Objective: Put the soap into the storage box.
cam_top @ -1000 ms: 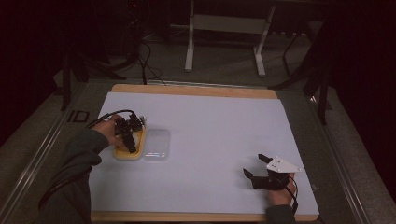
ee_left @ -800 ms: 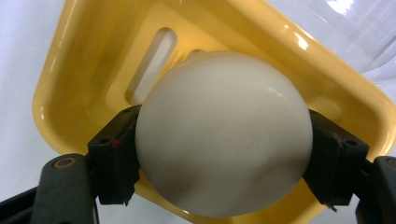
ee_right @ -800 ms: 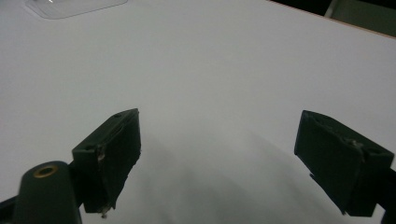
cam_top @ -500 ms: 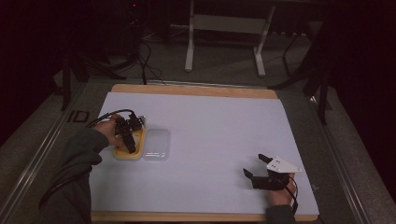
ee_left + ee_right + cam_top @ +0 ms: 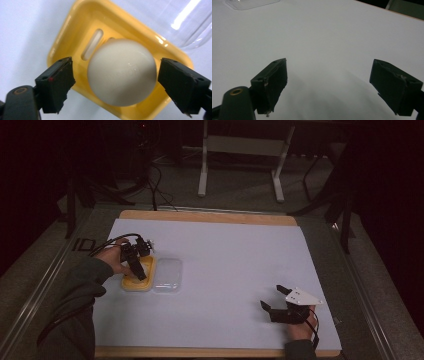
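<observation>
on our white table (image 5: 240,265), the left gripper (image 5: 115,75) just spread off a white ball (image 5: 122,72) in the yellow dish (image 5: 75,37); from above we see the right gripper (image 5: 280,301) spread, empty.

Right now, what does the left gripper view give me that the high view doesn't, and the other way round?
Left gripper view: a white oval soap lying in the yellow dish, with a gap between it and each black jaw, which have just been opening. High view: the right gripper open over bare white table, far from the dish, and the person's sleeve. Both: the yellow dish, the clear lid beside it, and the left gripper over the dish.
</observation>
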`<state>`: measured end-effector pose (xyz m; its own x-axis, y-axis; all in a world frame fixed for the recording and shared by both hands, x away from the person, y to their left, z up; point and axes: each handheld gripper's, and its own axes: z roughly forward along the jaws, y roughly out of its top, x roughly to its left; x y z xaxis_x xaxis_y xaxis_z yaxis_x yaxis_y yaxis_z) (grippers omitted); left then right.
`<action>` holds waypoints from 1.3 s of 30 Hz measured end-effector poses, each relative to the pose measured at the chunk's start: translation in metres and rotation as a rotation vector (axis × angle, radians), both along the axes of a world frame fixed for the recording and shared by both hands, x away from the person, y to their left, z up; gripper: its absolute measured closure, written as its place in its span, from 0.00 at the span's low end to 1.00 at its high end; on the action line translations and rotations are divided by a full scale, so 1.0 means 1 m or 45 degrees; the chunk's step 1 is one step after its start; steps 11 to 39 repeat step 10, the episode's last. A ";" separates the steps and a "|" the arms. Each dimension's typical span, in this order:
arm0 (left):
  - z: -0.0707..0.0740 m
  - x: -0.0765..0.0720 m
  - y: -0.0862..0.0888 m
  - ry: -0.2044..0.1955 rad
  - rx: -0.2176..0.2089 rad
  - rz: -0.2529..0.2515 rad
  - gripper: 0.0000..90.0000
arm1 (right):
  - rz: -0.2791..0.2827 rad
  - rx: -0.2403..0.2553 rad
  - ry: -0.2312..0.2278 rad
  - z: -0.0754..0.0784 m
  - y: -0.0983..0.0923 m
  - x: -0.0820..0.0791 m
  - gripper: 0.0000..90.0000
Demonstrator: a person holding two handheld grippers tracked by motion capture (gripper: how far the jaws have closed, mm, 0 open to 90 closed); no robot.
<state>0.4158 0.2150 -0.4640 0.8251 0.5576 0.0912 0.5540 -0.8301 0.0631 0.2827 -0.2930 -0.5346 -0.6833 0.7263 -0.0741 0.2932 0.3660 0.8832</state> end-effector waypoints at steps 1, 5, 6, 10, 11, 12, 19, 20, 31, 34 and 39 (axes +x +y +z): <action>0.003 -0.001 0.000 -0.010 -0.007 -0.005 0.17 | 0.000 0.000 0.000 0.000 0.000 0.000 0.16; 0.014 -0.005 -0.003 -0.039 -0.003 -0.040 0.23 | -0.001 0.003 0.000 0.000 0.000 0.000 0.16; 0.018 -0.006 -0.004 -0.049 -0.011 -0.051 0.25 | -0.002 0.003 0.002 0.000 0.000 0.000 0.16; 0.029 -0.013 -0.010 -0.088 -0.052 -0.097 0.33 | 0.002 0.001 0.007 0.000 0.000 0.001 0.16; 0.029 -0.013 -0.010 -0.088 -0.052 -0.097 0.33 | 0.002 0.001 0.007 0.000 0.000 0.001 0.16; 0.029 -0.013 -0.010 -0.088 -0.052 -0.097 0.33 | 0.002 0.001 0.007 0.000 0.000 0.001 0.16; 0.029 -0.013 -0.010 -0.088 -0.052 -0.097 0.33 | 0.002 0.001 0.007 0.000 0.000 0.001 0.16; 0.029 -0.013 -0.010 -0.088 -0.052 -0.097 0.33 | 0.002 0.001 0.007 0.000 0.000 0.001 0.16; 0.029 -0.013 -0.010 -0.088 -0.052 -0.097 0.33 | 0.002 0.001 0.007 0.000 0.000 0.001 0.16; 0.029 -0.013 -0.010 -0.088 -0.052 -0.097 0.33 | 0.002 0.001 0.007 0.000 0.000 0.001 0.16; 0.029 -0.013 -0.010 -0.088 -0.052 -0.097 0.33 | 0.002 0.001 0.007 0.000 0.000 0.001 0.16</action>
